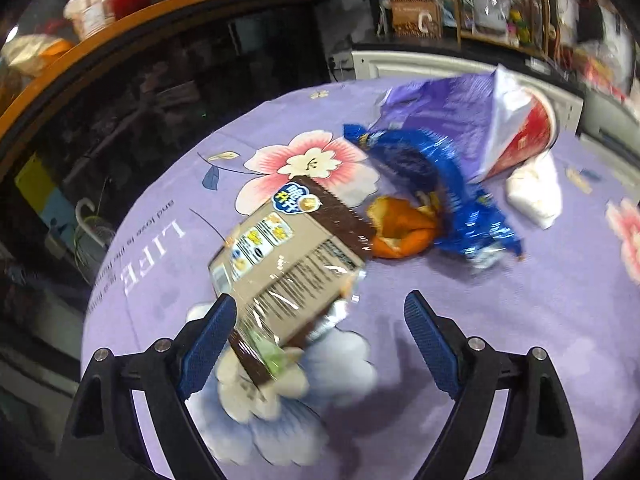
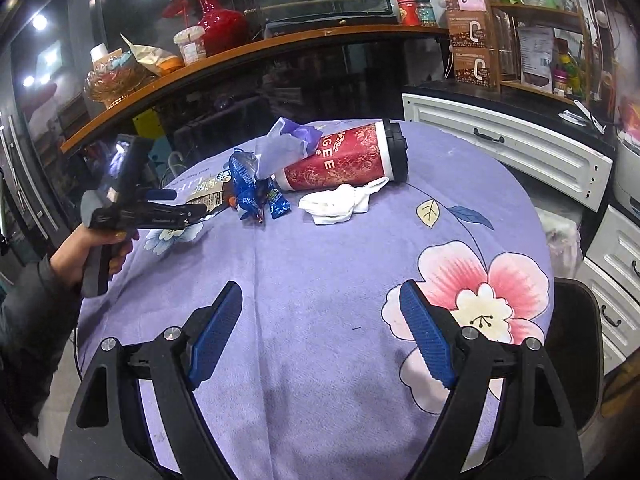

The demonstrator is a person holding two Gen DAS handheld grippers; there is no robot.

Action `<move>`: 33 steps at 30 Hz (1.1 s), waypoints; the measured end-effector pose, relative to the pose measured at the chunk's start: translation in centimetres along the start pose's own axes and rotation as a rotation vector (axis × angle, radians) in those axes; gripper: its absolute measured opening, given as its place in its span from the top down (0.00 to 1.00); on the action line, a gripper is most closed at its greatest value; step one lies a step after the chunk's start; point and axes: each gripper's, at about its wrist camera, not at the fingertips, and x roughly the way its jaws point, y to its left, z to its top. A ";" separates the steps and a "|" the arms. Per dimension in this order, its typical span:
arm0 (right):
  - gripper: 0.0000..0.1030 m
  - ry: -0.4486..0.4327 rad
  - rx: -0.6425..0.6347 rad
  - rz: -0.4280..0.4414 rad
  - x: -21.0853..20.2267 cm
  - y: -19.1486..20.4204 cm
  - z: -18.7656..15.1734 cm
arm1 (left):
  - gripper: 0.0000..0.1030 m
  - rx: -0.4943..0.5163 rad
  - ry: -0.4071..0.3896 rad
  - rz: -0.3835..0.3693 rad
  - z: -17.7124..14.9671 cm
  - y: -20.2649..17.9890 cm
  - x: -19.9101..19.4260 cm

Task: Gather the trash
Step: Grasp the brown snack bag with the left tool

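Observation:
My left gripper (image 1: 320, 312) is open over the purple floral tablecloth (image 1: 500, 320). A brown and tan snack wrapper (image 1: 288, 264) lies between its fingers, against the left finger (image 1: 208, 344). Beyond it lie an orange peel (image 1: 400, 228), a blue wrapper (image 1: 452, 192), a purple bag (image 1: 448, 108), a red tumbler on its side (image 1: 528, 136) and a white tissue (image 1: 536, 192). My right gripper (image 2: 320, 304) is open and empty above bare cloth. In its view the left gripper (image 2: 160, 208) reaches to the snack wrapper (image 2: 208, 196), near the blue wrapper (image 2: 256, 188), tumbler (image 2: 344, 160) and tissue (image 2: 340, 202).
A wooden counter (image 2: 256, 52) with a red vase (image 2: 216, 12) and jars runs behind the round table. White drawers (image 2: 500, 148) stand to the right. A dark bin (image 2: 576, 352) sits by the table's right edge.

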 end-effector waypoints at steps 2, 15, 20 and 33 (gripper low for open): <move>0.22 0.007 -0.002 -0.005 0.5 0.1 0.3 | 0.17 0.040 0.032 -0.002 0.2 -0.1 1.2; 0.22 0.057 -0.023 -0.002 4.4 1.7 2.8 | 0.41 -0.040 0.040 -0.057 0.6 2.3 3.8; 0.22 0.096 -0.017 -0.035 8.1 1.4 4.6 | 0.67 -0.134 0.031 -0.095 0.2 4.0 3.8; 0.29 0.250 0.036 -0.120 17.7 -0.4 8.1 | 0.79 -0.224 -0.062 -0.111 -1.8 5.5 -0.3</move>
